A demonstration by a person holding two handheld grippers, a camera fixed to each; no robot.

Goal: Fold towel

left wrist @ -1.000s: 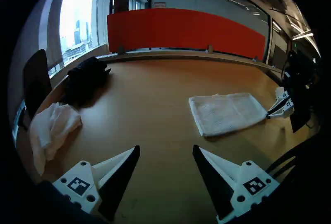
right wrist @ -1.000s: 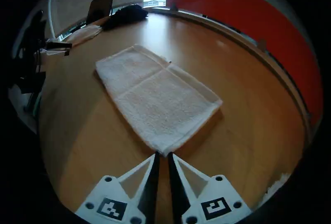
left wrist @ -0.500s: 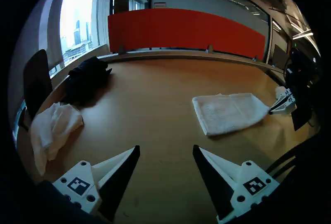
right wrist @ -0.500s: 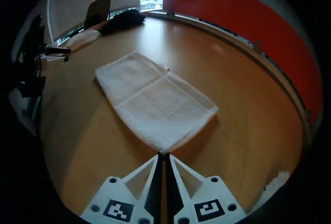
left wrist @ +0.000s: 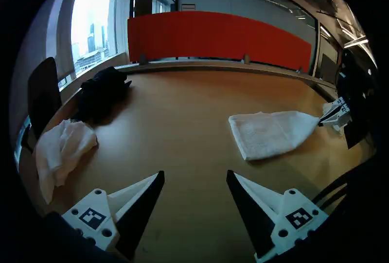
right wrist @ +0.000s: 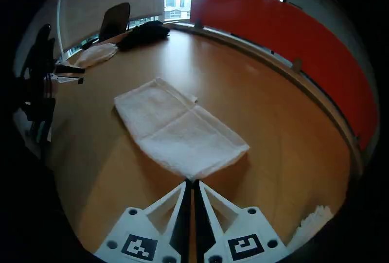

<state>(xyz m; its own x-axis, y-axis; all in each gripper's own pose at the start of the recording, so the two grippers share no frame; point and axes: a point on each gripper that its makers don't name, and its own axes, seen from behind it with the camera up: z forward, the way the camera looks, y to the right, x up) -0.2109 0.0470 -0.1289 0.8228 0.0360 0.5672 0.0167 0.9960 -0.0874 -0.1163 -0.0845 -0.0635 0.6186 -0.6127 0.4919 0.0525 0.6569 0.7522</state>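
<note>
A white towel [left wrist: 270,134] lies folded on the wooden table [left wrist: 185,112], to the right of middle in the left gripper view. My right gripper [right wrist: 193,181] is shut on its near corner, and the towel [right wrist: 177,129] stretches away from the fingers. From the left gripper view, the right gripper [left wrist: 334,115] holds that corner a little above the tabletop, so the towel's right end rises to a point. My left gripper [left wrist: 194,175] stands open over bare table near the front edge, well apart from the towel.
A crumpled white cloth [left wrist: 61,151] and a black bag [left wrist: 99,93] lie at the table's left side, beside a dark chair [left wrist: 41,95]. A red partition [left wrist: 219,34] runs along the far edge. Another white cloth [right wrist: 311,221] lies near my right gripper.
My right gripper has closed fully on the towel's near corner and raised it, drawing the towel's end up into a point. The left gripper has stayed in place, open.
</note>
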